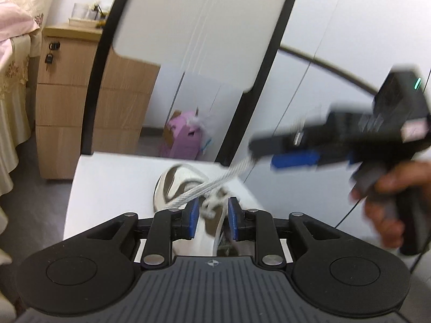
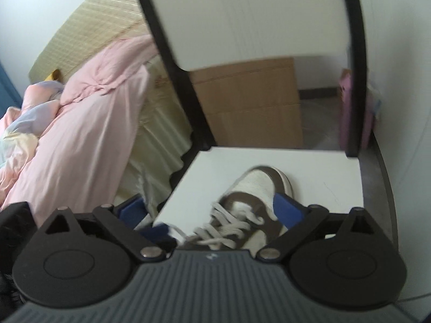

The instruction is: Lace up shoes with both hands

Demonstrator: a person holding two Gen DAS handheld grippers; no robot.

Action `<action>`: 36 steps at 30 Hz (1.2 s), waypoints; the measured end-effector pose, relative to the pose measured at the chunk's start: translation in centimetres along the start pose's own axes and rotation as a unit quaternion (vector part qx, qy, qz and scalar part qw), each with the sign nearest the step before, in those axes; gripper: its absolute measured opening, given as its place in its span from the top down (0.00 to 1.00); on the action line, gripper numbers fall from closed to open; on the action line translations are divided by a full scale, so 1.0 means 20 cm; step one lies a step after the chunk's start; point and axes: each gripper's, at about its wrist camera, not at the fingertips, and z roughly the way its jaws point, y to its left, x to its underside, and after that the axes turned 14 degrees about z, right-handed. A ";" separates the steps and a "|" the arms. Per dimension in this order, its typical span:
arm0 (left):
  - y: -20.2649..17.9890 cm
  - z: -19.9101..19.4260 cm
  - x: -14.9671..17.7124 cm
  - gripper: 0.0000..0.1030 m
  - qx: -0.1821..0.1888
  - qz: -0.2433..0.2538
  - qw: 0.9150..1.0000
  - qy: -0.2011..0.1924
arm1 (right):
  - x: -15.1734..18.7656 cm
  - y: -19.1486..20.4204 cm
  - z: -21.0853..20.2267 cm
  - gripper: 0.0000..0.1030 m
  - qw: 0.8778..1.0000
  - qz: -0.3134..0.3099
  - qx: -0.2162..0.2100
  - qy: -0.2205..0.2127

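A brown and white shoe (image 2: 253, 204) sits on a white table (image 2: 323, 167), low in the centre of both views. In the left wrist view the left gripper (image 1: 213, 215) hangs right over the laced part of the shoe, its blue pads (image 1: 193, 216) parted with nothing pinched between them. A grey lace (image 1: 212, 185) runs taut from the eyelets up toward the right of that frame, where the right gripper (image 1: 258, 150) appears to have its end clamped, though motion blur makes the pinch itself hard to confirm. In the right wrist view that gripper's own fingers look spread wide apart, with a blurred strand by the left finger at lower left, so I cannot tell whether it is clenched on the lace or released.

The step in hand looks like drawing the lace tight through an eyelet. To do it well, the pull should stay in line with the lace's run, steady and not jerky, while the left gripper comes down to pin the crossings (image 2: 229, 226) or the shoe so it does not slide on the smooth table
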 end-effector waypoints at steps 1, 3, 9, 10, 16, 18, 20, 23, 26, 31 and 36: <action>0.01 0.00 -0.01 0.70 -0.006 -0.005 1.000 -0.006 | 0.01 -0.01 0.01 0.04 1.000 0.001 0.000 0.001; 0.05 0.01 -0.02 0.70 -0.018 -0.018 1.000 -0.011 | 0.02 -0.03 0.01 0.04 1.000 0.002 -0.003 -0.001; 0.21 0.01 -0.03 0.70 -0.097 -0.092 0.991 -0.010 | 0.03 -0.07 -0.02 0.03 1.000 0.020 -0.003 -0.016; 0.26 0.00 -0.03 0.70 -0.109 -0.114 0.988 -0.008 | 0.03 -0.08 -0.03 0.03 1.000 0.022 -0.001 -0.020; 0.43 0.00 0.03 0.70 -0.209 -0.186 0.959 0.038 | 0.08 -0.13 -0.10 0.01 0.998 0.037 0.014 -0.045; 0.44 -0.02 0.03 0.70 -0.198 -0.194 0.960 0.034 | 0.09 -0.15 -0.12 0.01 0.998 0.042 0.019 -0.053; 0.40 -0.03 0.00 0.70 -0.178 -0.163 0.970 0.024 | 0.09 -0.16 -0.13 0.01 0.997 0.047 0.023 -0.059; 0.28 -0.03 -0.04 0.69 -0.123 -0.092 0.988 0.012 | 0.07 -0.16 -0.13 0.01 0.997 0.055 0.020 -0.057; 0.16 -0.01 -0.06 0.62 -0.080 -0.029 0.996 0.000 | 0.07 -0.13 -0.14 0.01 0.996 0.053 0.018 -0.063; 0.03 0.02 -0.08 0.61 -0.033 0.028 0.999 -0.021 | 0.08 -0.09 -0.14 0.01 0.997 0.051 0.003 -0.059; -0.16 0.02 -0.08 0.59 0.005 0.120 0.991 -0.057 | 0.05 -0.03 -0.15 0.01 0.997 0.049 -0.014 -0.053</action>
